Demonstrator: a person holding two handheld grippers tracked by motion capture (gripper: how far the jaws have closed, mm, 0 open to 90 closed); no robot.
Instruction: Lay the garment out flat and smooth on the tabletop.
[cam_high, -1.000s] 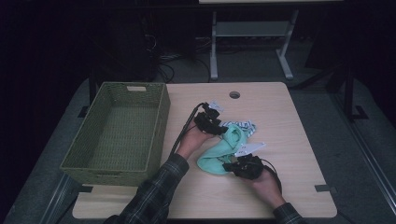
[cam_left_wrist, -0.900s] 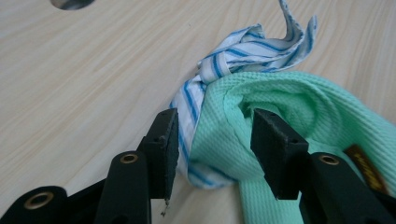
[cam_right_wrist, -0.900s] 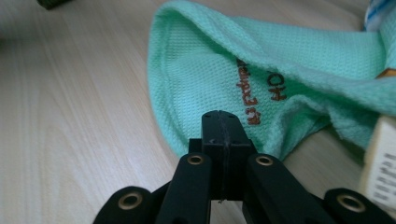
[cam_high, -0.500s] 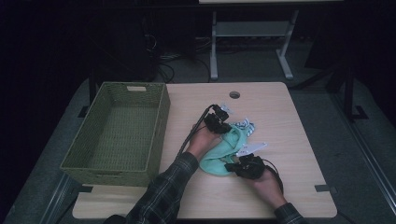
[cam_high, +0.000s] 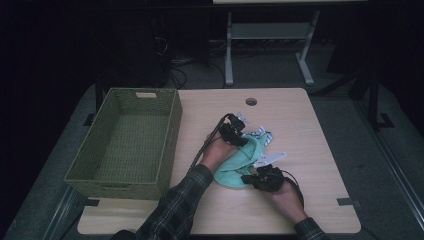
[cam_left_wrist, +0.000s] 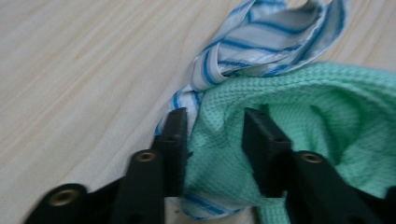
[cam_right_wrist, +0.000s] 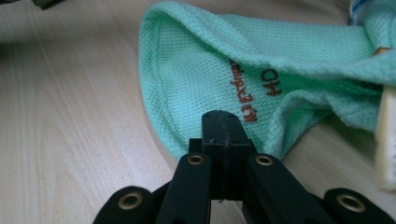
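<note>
A mint-green waffle cloth (cam_high: 235, 170) lies crumpled at the table's middle, over a blue-and-white striped cloth (cam_high: 263, 135). My left gripper (cam_high: 244, 141) is at the pile's far left side. Its jaws have just been opening and stand apart, with a fold of the green cloth (cam_left_wrist: 317, 107) between them and the striped cloth (cam_left_wrist: 271, 42) beyond. My right gripper (cam_high: 248, 177) is at the pile's near edge. Seen in the right gripper view, the gripper (cam_right_wrist: 223, 117) is shut on the hem of the green cloth (cam_right_wrist: 210, 60), which bears brown writing.
An empty green wicker basket (cam_high: 173, 125) stands along the table's left side, close to my left forearm. A round cable hole (cam_high: 251, 102) sits near the far edge. Bare wooden tabletop (cam_high: 320, 150) lies to the right of the cloths and along the front.
My left gripper has shifted a little to the right and down onto the cloth pile. The right gripper and the green cloth's near edge have stayed put.
</note>
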